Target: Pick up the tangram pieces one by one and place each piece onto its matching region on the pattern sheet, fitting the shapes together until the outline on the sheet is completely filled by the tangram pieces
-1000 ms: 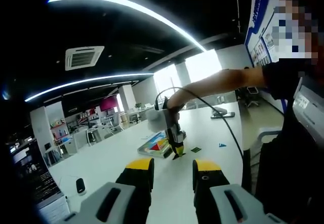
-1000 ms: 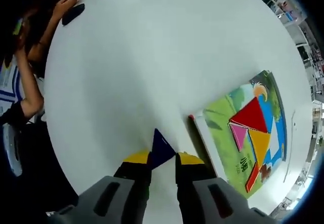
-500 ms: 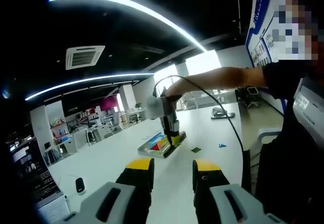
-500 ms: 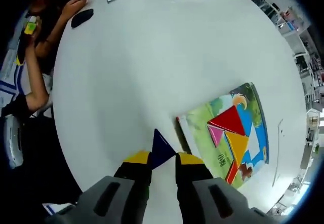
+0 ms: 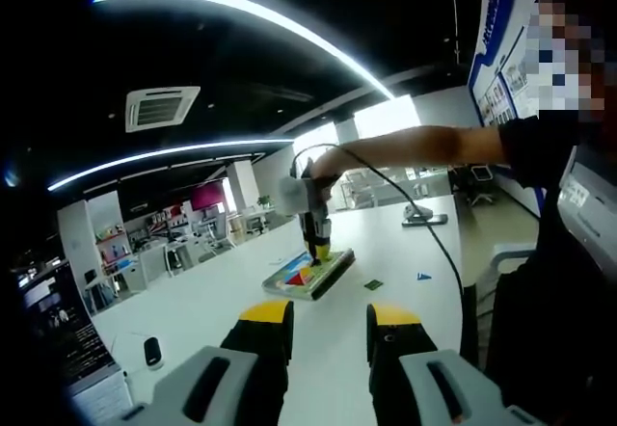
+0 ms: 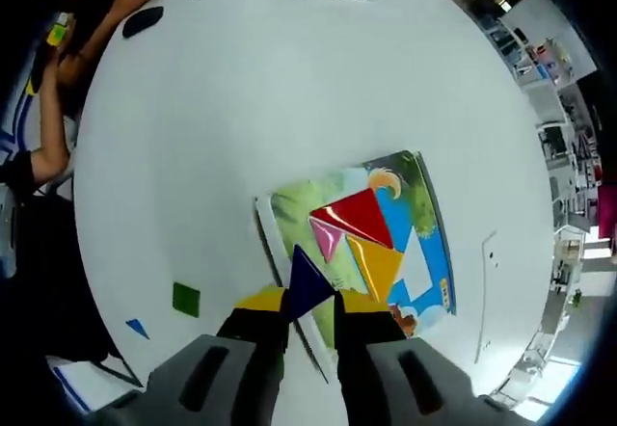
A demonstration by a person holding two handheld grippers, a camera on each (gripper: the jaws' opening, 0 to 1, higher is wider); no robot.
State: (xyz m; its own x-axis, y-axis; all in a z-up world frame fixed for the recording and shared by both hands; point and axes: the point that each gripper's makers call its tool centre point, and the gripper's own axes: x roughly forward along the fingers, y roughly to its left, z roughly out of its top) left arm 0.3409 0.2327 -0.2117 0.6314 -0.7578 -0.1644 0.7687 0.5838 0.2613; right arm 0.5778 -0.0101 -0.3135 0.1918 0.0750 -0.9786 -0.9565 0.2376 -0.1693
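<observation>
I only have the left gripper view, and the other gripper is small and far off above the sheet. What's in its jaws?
Observer: The right gripper is shut on a dark blue triangle.
Operator: Which pieces already lie on the sheet?
Observer: A red triangle, a pink triangle and a yellow triangle, lying edge to edge on the pattern sheet.
Operator: Any of the outline unfilled?
Observer: Yes, a white patch shows bare beside the yellow triangle, on the side away from the gripper.
</observation>
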